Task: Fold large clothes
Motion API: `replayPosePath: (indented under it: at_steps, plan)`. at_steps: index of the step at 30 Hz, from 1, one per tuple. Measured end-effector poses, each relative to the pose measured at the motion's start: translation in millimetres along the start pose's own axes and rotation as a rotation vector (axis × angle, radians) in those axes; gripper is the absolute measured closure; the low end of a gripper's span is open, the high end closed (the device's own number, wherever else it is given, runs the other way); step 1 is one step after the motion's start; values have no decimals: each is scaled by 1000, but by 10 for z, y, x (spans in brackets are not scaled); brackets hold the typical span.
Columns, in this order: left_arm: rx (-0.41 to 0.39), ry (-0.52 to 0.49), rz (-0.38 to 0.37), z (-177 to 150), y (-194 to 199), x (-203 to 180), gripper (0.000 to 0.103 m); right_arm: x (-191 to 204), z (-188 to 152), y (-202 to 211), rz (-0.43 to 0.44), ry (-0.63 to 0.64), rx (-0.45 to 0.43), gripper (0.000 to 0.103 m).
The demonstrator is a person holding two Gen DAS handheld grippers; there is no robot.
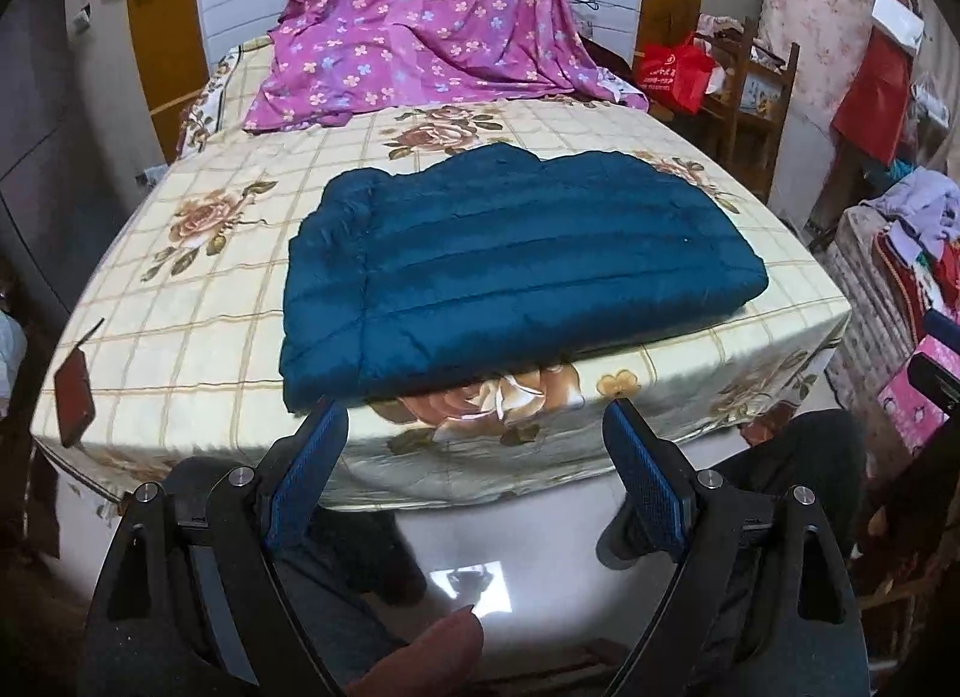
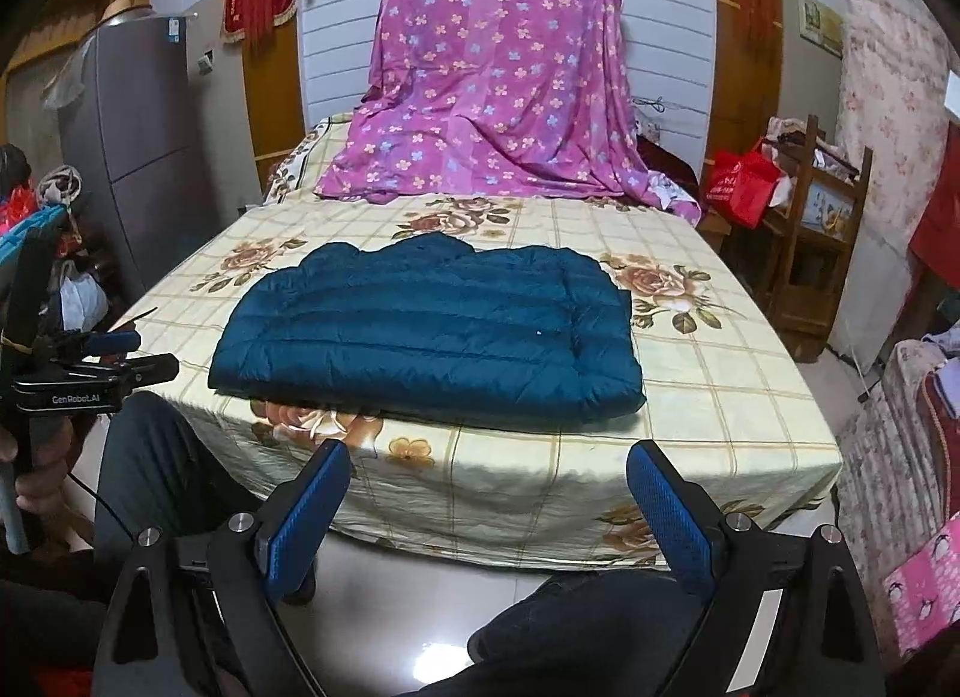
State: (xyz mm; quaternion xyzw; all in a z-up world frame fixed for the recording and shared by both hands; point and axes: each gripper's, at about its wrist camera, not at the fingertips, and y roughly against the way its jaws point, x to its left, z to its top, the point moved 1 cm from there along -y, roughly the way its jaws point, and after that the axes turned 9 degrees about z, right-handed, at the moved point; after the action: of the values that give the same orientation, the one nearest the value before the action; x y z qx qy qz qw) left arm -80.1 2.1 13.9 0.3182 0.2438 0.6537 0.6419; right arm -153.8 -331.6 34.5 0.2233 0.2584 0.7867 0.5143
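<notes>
A dark teal quilted jacket [image 1: 510, 271] [image 2: 432, 331] lies folded into a flat rectangle near the front edge of the bed [image 1: 198, 289] [image 2: 738, 397], which has a cream checked sheet with roses. My left gripper [image 1: 474, 415] hangs open in front of the bed's near edge, just below the jacket, with nothing between its blue pads. My right gripper [image 2: 489, 454] is also open and empty, held back from the bed's front edge, apart from the jacket. In the right wrist view the left gripper [image 2: 129, 355] shows at the far left, in a hand.
A purple flowered sheet [image 1: 420, 18] [image 2: 498, 90] drapes over the bed's far end. A small dark red flat object [image 1: 75, 397] lies on the bed's left corner. Wooden shelves with a red bag [image 2: 741, 181] stand to the right. The person's dark-trousered legs [image 2: 162, 457] are over the glossy floor.
</notes>
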Motion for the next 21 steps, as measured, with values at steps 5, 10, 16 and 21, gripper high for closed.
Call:
replayPosePath:
  at_steps: [5,10,16,21]
  plan:
    - [1,-16,11,-13,0,-86,16,14,6,-6,8,3,0,11]
    - [-26,-41,27,-12,42,-141,16,29,6,-14,9,-1,1,11]
    - [-28,-44,22,6,52,-160,16,34,9,-12,15,8,3,11]
    - [-24,-43,18,14,50,-162,16,41,29,-12,16,8,0,11]
